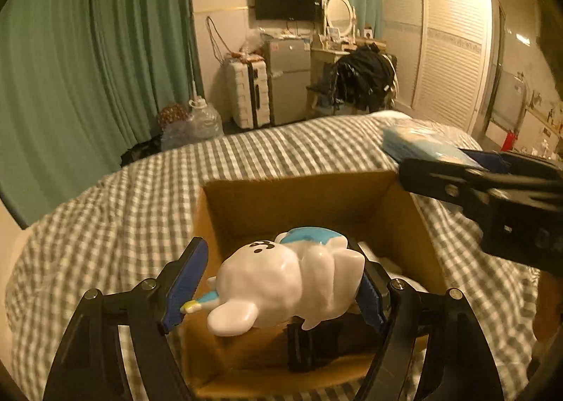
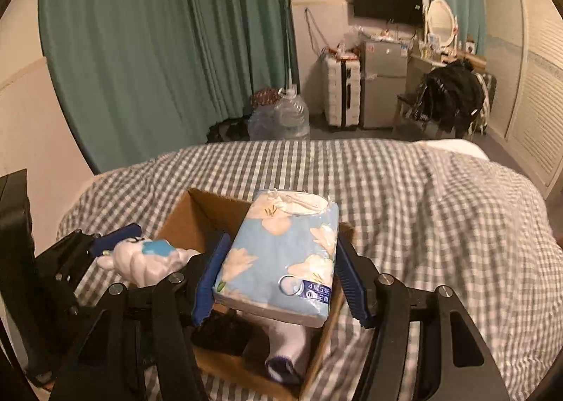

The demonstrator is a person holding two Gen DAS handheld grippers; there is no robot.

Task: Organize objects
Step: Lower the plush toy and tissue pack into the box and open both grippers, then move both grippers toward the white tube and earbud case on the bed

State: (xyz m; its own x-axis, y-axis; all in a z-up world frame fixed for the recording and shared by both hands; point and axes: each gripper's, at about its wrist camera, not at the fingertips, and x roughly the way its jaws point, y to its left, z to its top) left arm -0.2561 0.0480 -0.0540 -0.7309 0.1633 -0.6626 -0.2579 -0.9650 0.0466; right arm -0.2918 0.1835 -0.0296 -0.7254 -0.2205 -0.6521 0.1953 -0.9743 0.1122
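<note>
My left gripper is shut on a white and blue ceramic animal figurine and holds it over the open cardboard box on the bed. My right gripper is shut on a blue floral tissue pack and holds it above the same box. The left gripper with the figurine shows at the left of the right wrist view. The right gripper with the tissue pack shows at the right of the left wrist view. Inside the box lie a white sock and a black object.
The box rests on a grey checked bedspread. Beyond the bed are green curtains, water jugs, a white suitcase, a small fridge, a chair with dark clothes and a louvred wardrobe.
</note>
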